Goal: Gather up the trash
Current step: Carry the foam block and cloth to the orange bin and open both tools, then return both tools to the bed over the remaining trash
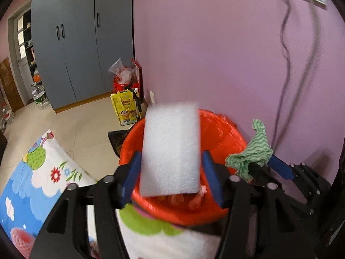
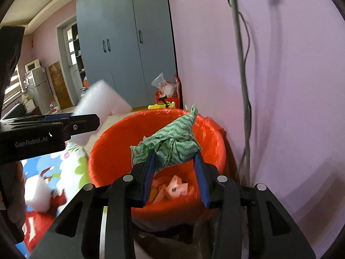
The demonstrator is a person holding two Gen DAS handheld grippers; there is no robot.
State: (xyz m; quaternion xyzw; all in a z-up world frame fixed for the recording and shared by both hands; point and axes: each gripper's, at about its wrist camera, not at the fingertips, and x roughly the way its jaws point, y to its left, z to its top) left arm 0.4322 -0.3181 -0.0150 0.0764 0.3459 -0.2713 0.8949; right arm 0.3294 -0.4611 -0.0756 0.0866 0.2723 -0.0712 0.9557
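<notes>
White foam sheet (image 1: 171, 149) upright between the blue pads of the left tool (image 1: 172, 172), above the near rim of the orange-lined trash bin (image 1: 226, 133); narrow gaps visible on both sides of the sheet, so cannot tell whether gripped or just let go. Crumpled green-and-white cloth (image 2: 172, 146) pinched between the pads of the right tool (image 2: 175, 168), hanging over the bin's open mouth. Inside the bin, pale pink and orange scraps (image 2: 174, 187) at the bottom. Bin standing against the pink wall (image 1: 215, 43), just beside the edge of a surface under a cartoon-print cover (image 1: 43, 168) with flowers and clouds. Farther back on the tiled floor (image 1: 75, 125), a yellow printed bag (image 1: 126, 108) and a red bag stuffed with clear plastic (image 1: 126, 75), both near the foot of the grey-blue wardrobe (image 1: 82, 43). Dark cables (image 1: 289, 64) trailing down the wall to the right of the bin.
</notes>
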